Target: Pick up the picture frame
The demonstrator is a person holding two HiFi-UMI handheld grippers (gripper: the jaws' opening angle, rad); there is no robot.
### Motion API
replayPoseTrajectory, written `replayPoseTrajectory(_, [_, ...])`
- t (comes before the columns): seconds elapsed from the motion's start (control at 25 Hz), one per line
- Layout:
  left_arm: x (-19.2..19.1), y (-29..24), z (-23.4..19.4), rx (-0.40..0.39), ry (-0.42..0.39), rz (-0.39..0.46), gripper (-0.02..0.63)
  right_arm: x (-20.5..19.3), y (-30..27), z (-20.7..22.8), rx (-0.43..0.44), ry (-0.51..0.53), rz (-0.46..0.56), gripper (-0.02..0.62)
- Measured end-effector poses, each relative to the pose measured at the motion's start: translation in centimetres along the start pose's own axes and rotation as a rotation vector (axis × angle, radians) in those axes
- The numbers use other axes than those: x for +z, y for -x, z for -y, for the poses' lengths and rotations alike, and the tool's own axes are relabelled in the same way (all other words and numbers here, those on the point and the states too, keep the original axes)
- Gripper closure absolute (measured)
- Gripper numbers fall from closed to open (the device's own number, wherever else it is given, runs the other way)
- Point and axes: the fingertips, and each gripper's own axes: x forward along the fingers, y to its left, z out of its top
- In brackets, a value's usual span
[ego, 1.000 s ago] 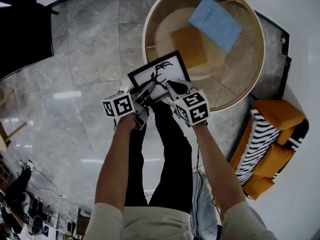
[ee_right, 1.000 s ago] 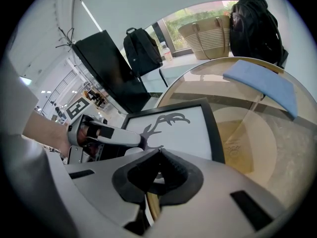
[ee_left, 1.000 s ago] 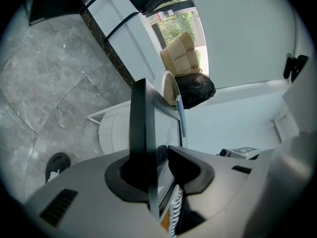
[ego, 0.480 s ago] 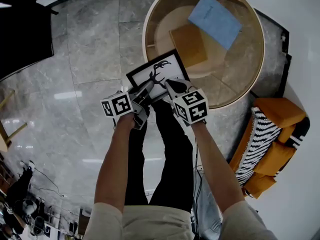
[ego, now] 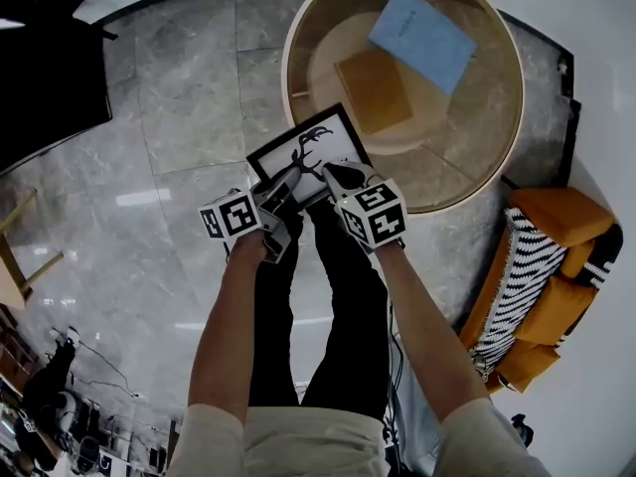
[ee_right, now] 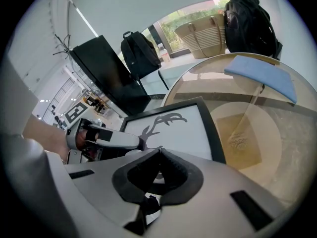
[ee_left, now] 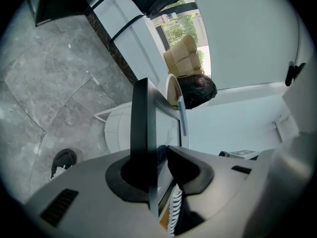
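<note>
Beige shirt [ego: 298, 450]; black trousers [ego: 343, 296]; grey left gripper [ego: 288, 181], right gripper [ego: 334, 175], each bearing black-and-white marker cube.

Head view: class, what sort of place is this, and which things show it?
Probably an indoor lounge or lobby corner: a polished grey stone floor, a round glass-topped table, and an orange armchair with a striped cushion.

**Head view:** mounted high, facing steeply down past both forearms to the floor [ego: 169, 117]. It is the farthest from the work and takes in the left claw [ego: 283, 189], right claw [ego: 333, 179], picture frame [ego: 320, 145] and round counter [ego: 289, 68].

**Left claw view:** rides on that claw, very near, and looks along its jaws at the frame edge-on.

**Right claw view:** same mounting, very near, looking across the frame's face to the counter.

**Shared:**
- The frame shows in all three views.
- The counter and blue sheet [ego: 422, 40] show in the head and right claw views.
</note>
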Motion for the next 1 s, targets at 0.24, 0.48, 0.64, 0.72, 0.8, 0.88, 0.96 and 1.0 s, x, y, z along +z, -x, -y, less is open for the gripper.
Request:
replayPoseTrajectory(0.24, [-0.3, 0.7, 0.2, 0.008, -0.004, -0.005, 0.485, -0.2, 0.2, -0.6, 0.002, -0.011, -0.005, 0.561])
replayPoseTrajectory(0.48, [-1.2, 1.8, 0.8, 0.027, -0.010, -0.023, 0.497, -1.1, 0.6, -1.6, 0.009, -0.007, -0.034, 0.561])
replayPoseTrajectory(0.64, [-1.6, 2.4, 2.0, 0.029, -0.012, -0.031, 0.522, -1.1, 1.4, -2.0, 0.004, -0.021, -0.038, 0.561])
replayPoseTrajectory(0.72, [-1.6, 2.5, 2.7, 0.023, -0.017, -0.030, 0.535, -1.1, 1.7, -2.1, 0.005, -0.026, -0.040, 0.561])
replayPoseTrajectory(0.8, [-1.6, 2.7, 3.3, 0.017, -0.017, -0.023, 0.549, -0.9, 2.0, -2.1, 0.011, -0.031, -0.041, 0.561])
replayPoseTrajectory(0.88, [-1.5, 2.8, 3.8, 0.013, -0.014, -0.016, 0.558, -0.8, 2.2, -2.1, 0.019, -0.036, -0.038, 0.561])
replayPoseTrajectory(0.96, [-1.6, 2.9, 4.1, 0.014, -0.009, -0.012, 0.565, -0.7, 2.4, -2.2, 0.024, -0.039, -0.036, 0.561])
replayPoseTrajectory(1.0, [-1.7, 2.9, 4.2, 0.016, -0.007, -0.011, 0.566, -0.8, 2.5, -2.2, 0.026, -0.040, -0.036, 0.561])
